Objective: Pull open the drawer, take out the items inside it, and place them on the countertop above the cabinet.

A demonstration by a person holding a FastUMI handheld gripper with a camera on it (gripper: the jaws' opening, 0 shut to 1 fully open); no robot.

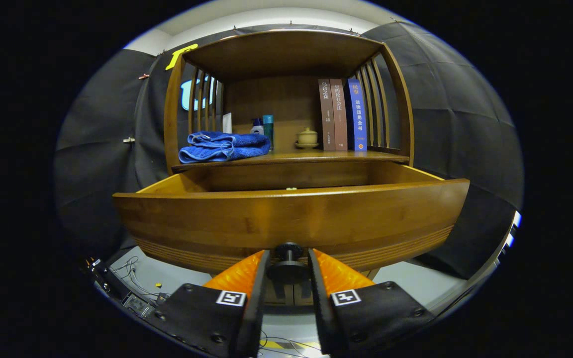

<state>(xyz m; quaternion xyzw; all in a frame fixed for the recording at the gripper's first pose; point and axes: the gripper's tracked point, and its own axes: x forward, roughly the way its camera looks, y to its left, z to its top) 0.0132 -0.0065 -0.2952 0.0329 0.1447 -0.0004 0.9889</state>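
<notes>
Black cloth wall point(465, 124) hangs round the booth, w/ pale ceiling point(266, 15) above. Light grey floor point(416, 283) below; cables point(130, 271) and small electronics box point(137, 304) lie on it at one side. Dim, warm light.

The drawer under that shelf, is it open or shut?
Open: the drawer juts well out below the countertop, with the gripper closed on its knob.

three books point(340, 115) stand upright on the countertop point(316, 157), their spines printed with vertical chinese titles. the blue spine point(358, 115) reads, in part, 法律适用全书. the two brown spines point(332, 114) carry lettering too small to read with confidence. the gripper point(288, 271) bears two square black-and-white marker tags point(230, 298), one on each finger; these hold patterns, not words.
</notes>
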